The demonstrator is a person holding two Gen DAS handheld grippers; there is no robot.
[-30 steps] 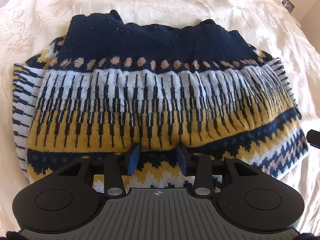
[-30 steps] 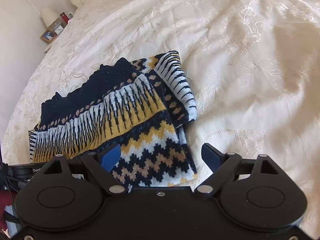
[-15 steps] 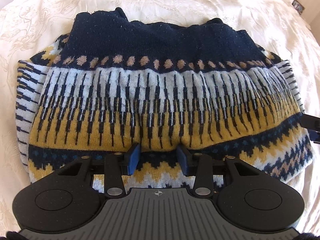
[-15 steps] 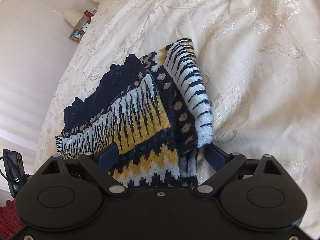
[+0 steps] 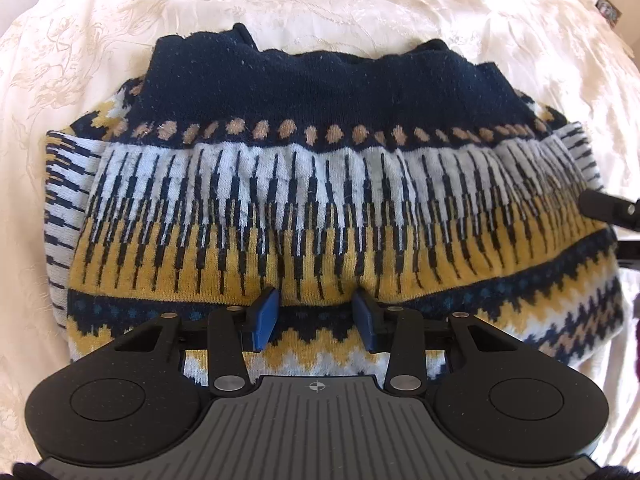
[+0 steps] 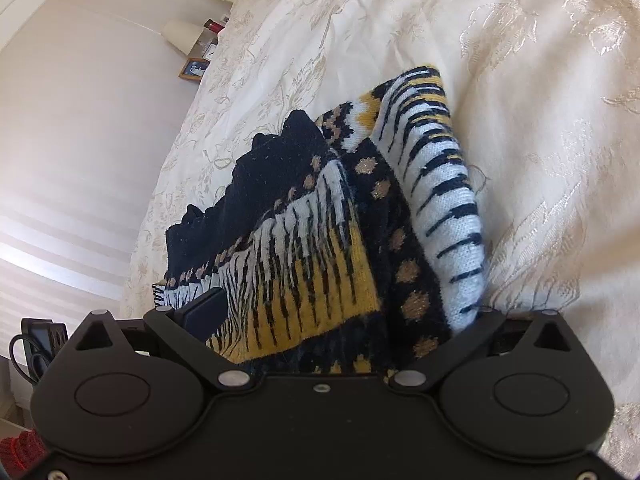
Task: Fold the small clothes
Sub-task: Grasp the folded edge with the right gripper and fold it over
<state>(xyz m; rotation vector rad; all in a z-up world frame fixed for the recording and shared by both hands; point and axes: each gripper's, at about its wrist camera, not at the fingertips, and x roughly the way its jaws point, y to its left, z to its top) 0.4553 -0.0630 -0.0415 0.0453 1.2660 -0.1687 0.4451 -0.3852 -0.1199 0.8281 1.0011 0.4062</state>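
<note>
A folded knit sweater (image 5: 320, 184), navy with white, yellow and tan bands, lies on the cream bedspread (image 5: 360, 8). My left gripper (image 5: 315, 312) is at its near hem, blue pads pinching a pucker of the patterned fabric. In the right wrist view the sweater (image 6: 312, 248) fills the space between the wide-apart fingers of my right gripper (image 6: 344, 304). Its left finger (image 6: 206, 308) lies on the top layer, and the right finger is hidden under the white striped sleeve (image 6: 448, 216). That gripper's finger (image 5: 600, 204) also shows at the sweater's right edge.
The embroidered bedspread (image 6: 520, 80) stretches on all sides of the sweater. A lamp (image 6: 182, 34) and a picture frame (image 6: 192, 70) stand on a bedside table far back. A black device with cables (image 6: 38, 340) sits at the lower left by the wall.
My right gripper has pushed forward and rolled, so the sweater's side edge now sits deep between its fingers. The left gripper has kept its hold while the sweater draws closer in view.
</note>
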